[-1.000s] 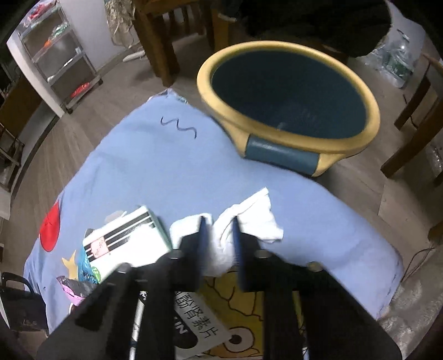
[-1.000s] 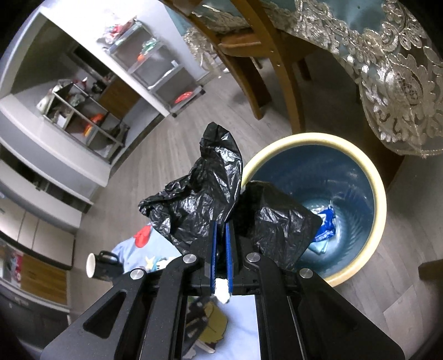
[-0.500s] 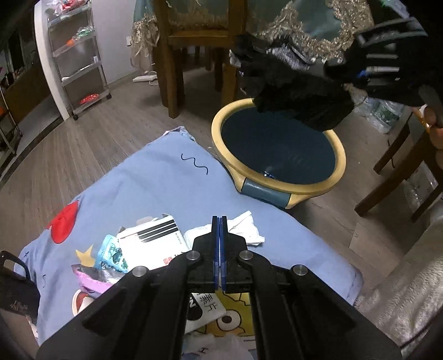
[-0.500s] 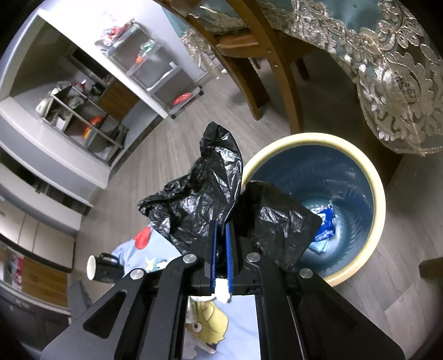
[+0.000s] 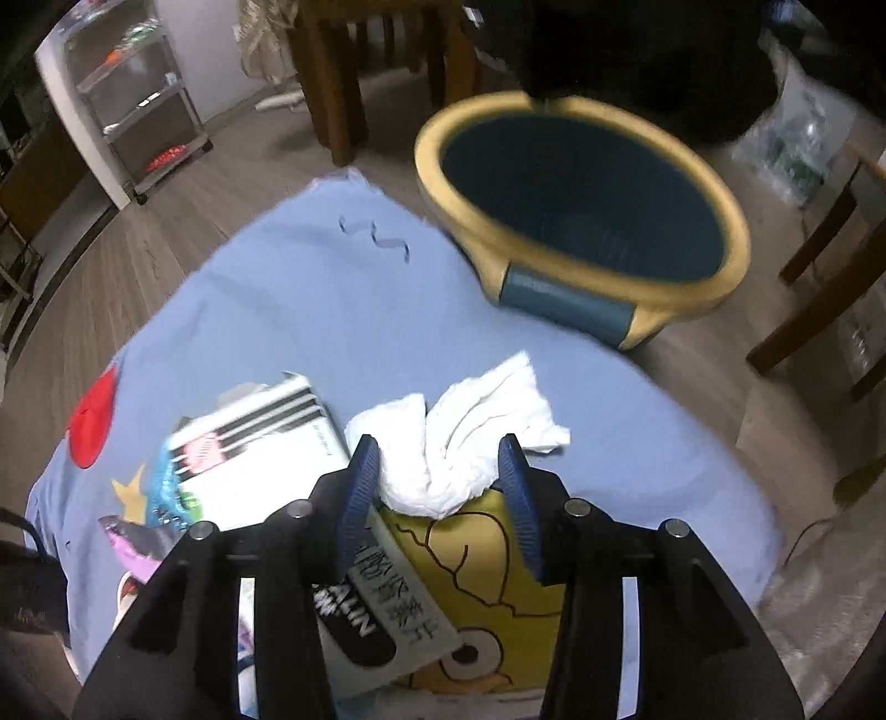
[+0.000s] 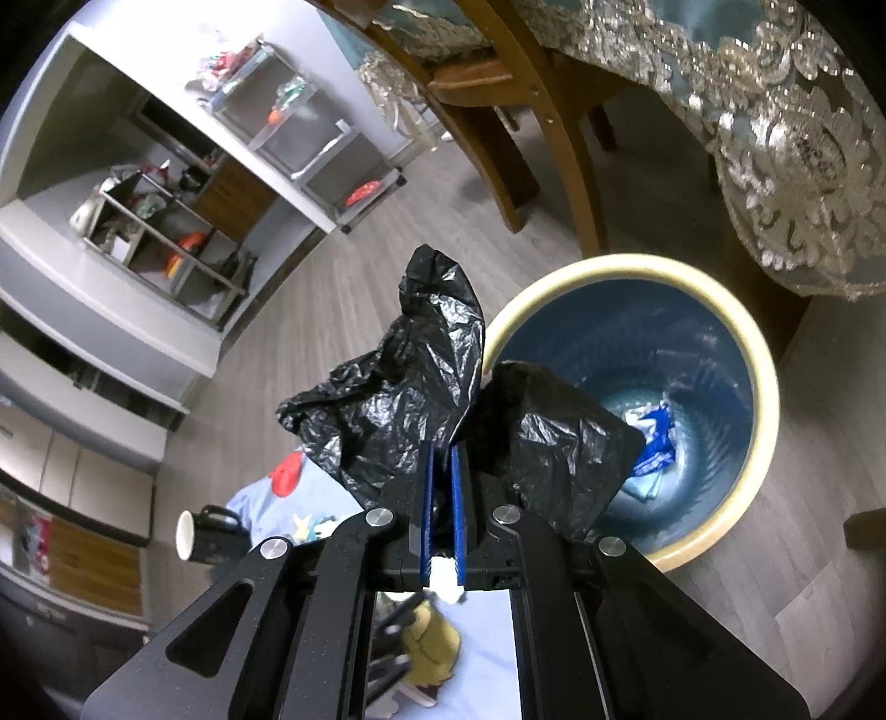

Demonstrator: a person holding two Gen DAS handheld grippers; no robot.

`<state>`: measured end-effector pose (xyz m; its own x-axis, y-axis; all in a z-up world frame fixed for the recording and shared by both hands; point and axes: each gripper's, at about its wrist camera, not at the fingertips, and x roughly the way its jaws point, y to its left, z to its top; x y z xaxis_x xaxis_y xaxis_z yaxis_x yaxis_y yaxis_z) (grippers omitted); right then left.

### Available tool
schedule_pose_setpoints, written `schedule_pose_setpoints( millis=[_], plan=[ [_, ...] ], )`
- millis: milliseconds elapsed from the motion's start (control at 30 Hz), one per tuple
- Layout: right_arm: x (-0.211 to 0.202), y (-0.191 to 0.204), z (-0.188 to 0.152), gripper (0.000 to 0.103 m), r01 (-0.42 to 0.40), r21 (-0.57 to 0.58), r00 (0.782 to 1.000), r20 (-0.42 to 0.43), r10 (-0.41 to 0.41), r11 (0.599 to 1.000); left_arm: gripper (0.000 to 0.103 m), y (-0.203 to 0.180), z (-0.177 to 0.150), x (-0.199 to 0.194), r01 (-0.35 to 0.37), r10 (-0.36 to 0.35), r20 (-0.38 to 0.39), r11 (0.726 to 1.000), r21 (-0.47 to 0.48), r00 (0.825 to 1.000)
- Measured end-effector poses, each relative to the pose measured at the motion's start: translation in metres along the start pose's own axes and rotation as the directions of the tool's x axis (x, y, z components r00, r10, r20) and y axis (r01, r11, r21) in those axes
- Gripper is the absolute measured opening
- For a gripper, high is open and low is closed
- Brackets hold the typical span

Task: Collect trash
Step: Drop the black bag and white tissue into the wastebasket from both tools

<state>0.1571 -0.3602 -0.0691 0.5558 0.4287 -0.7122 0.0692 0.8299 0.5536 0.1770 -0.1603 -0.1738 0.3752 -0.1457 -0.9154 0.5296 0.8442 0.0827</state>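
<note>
A crumpled white tissue (image 5: 476,421) lies on the pale blue printed cloth (image 5: 310,288). My left gripper (image 5: 437,479) points down over it. Its jaws are opening and stand on either side of the tissue's near end without pressing it. Beyond the cloth stands a blue bin with a yellow rim (image 5: 686,291). My right gripper (image 6: 441,471) is shut on a crumpled black plastic bag (image 6: 410,387) and holds it above the edge of the bin (image 6: 767,399). A blue wrapper (image 6: 653,443) lies at the bin's bottom. The bag (image 5: 637,50) also shows dark at the top of the left wrist view.
A white striped packet (image 5: 260,443), a printed leaflet (image 5: 387,609) and coloured wrappers (image 5: 166,493) lie on the cloth left of the tissue. A black mug (image 6: 210,534) sits by the cloth. Wooden chair legs (image 5: 332,83), a table with a lace cloth (image 6: 775,138) and a metal shelf cart (image 5: 138,111) surround the spot.
Half a second ago my left gripper was shut and raised well above the cloth. Now it is lower, with its jaws apart around the tissue. The right gripper and its bag have not moved.
</note>
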Motion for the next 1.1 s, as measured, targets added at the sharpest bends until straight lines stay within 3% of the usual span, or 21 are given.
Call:
schedule_pose_setpoints(
  millis=[100,167,367,533,700,833,1000,1100],
  plan=[
    [0.002,0.0,0.001,0.007,-0.003,-0.006,1.0,-0.006,0.003,1.0,0.044,-0.006,0.001,0.01,-0.035,0.037,-0.027,0.998,0.05,0.999],
    [0.002,-0.001,0.002,0.007,-0.004,-0.005,1.0,-0.007,0.004,1.0,0.016,-0.004,0.004,0.009,-0.036,0.037,-0.026,0.998,0.048,0.999],
    [0.001,-0.004,0.002,0.007,-0.015,0.017,1.0,-0.005,0.015,1.0,0.014,0.01,0.005,-0.02,0.008,-0.008,0.055,1.0,-0.004,0.998],
    [-0.003,-0.008,0.004,0.007,0.0,0.021,1.0,0.014,-0.001,1.0,0.014,0.013,0.02,-0.06,0.054,-0.047,0.167,0.998,-0.038,0.985],
    [-0.01,-0.031,0.012,0.007,0.043,0.075,0.998,0.045,-0.047,0.996,0.014,-0.004,0.045,-0.08,0.112,-0.101,0.228,0.993,-0.037,0.968],
    [-0.008,-0.057,0.016,0.007,0.066,0.138,0.997,0.039,-0.072,0.988,0.014,-0.02,0.075,-0.078,0.141,-0.132,0.238,0.99,-0.019,0.962],
    [-0.004,-0.074,0.02,0.007,0.083,0.192,0.995,0.036,-0.092,0.978,0.014,-0.04,0.1,-0.052,0.141,-0.137,0.175,0.99,-0.007,0.975],
    [-0.003,-0.075,0.02,0.007,0.097,0.198,0.993,0.041,-0.107,0.975,0.015,-0.043,0.111,-0.052,0.154,-0.143,0.206,0.987,-0.039,0.968]
  ],
)
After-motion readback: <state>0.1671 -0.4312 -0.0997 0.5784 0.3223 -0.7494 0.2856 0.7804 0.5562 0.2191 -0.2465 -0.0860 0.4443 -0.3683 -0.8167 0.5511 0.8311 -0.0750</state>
